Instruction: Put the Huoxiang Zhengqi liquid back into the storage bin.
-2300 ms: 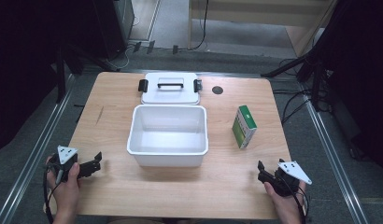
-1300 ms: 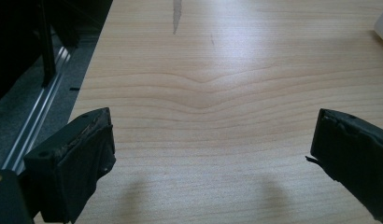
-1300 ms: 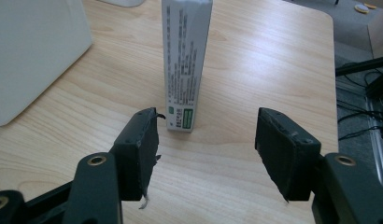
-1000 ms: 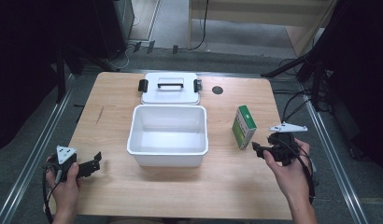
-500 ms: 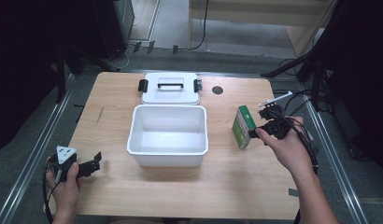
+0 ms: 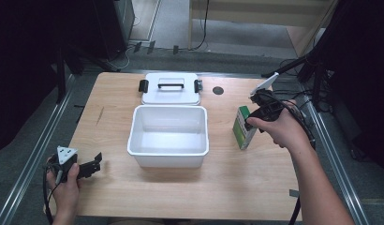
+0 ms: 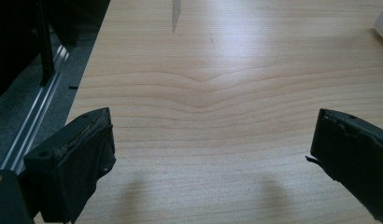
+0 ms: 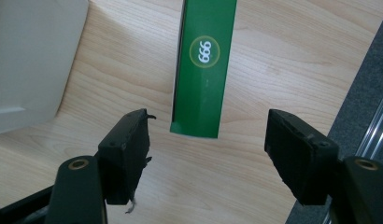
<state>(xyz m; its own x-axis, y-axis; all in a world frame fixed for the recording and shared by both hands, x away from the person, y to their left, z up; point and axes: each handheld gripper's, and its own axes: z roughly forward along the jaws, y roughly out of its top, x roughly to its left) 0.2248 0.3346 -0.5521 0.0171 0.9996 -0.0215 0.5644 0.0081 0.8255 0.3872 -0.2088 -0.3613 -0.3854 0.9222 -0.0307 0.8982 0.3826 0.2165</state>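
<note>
A green carton (image 6: pixel 242 127) with a white side lies on the wooden table (image 6: pixel 148 197), right of an open white tub (image 6: pixel 167 136). The tub's white lid (image 6: pixel 170 88), with black clips and handle, sits just behind the tub. My right gripper (image 6: pixel 254 118) hovers over the carton's far end and points down at it. In the right gripper view the carton (image 8: pixel 203 70) lies just beyond the right gripper (image 8: pixel 206 135). Its jaws have just been opening and nothing is between the pads. My left gripper (image 6: pixel 97 163) rests open at the table's front left, and bare wood lies under the left gripper (image 7: pixel 213 135).
A small black disc (image 6: pixel 218 90) sits on the table right of the lid. Metal rails (image 6: pixel 35 154) run along both table sides, with dark equipment and cables beyond. Bare wood stretches in front of the tub.
My right hand has travelled from the front right of the table up and away to above the green carton, and its jaws stand wider. The left hand has stayed put.
</note>
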